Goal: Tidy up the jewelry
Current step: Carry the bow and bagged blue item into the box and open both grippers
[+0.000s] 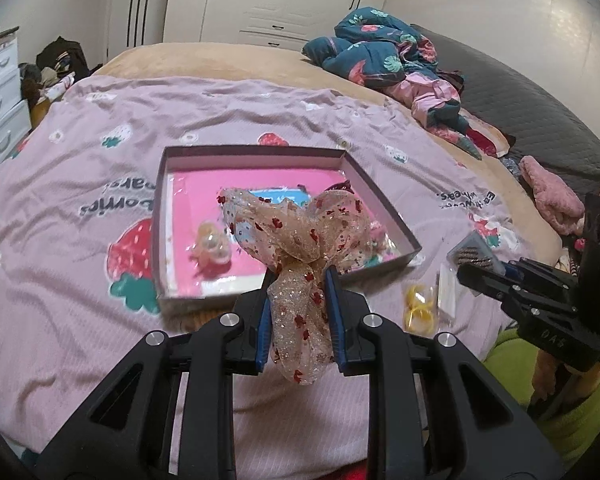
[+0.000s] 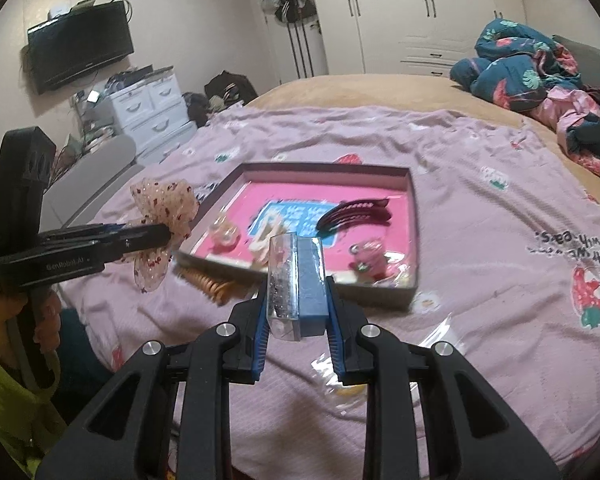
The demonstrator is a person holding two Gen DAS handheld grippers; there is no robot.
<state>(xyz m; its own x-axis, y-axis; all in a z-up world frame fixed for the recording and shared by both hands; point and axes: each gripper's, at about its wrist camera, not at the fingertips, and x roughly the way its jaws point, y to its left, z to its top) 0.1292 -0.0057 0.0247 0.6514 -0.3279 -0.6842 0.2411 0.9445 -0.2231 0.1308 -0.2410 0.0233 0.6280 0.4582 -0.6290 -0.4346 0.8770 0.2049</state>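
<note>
Left wrist view: left gripper (image 1: 297, 280) clamped on a sheer beige bow (image 1: 300, 240) dotted red, raised just ahead over the near rim of the open box (image 1: 380, 188); right gripper (image 1: 466, 274) off to the right, above a yellow trinket (image 1: 418, 308).

Right wrist view: right gripper (image 2: 298, 292) pinching a clear-and-blue case (image 2: 298, 280), box just beyond, dark hair clips (image 2: 356, 212) inside.

A bed (image 1: 228, 60) with a tan cover carries a lilac strawberry-print sheet (image 1: 80, 320), on which lie a shallow pink-lined box (image 1: 162, 216) at centre and small clear packets (image 1: 420, 304) near right; crumpled clothes (image 1: 384, 52) lie far right.
</note>
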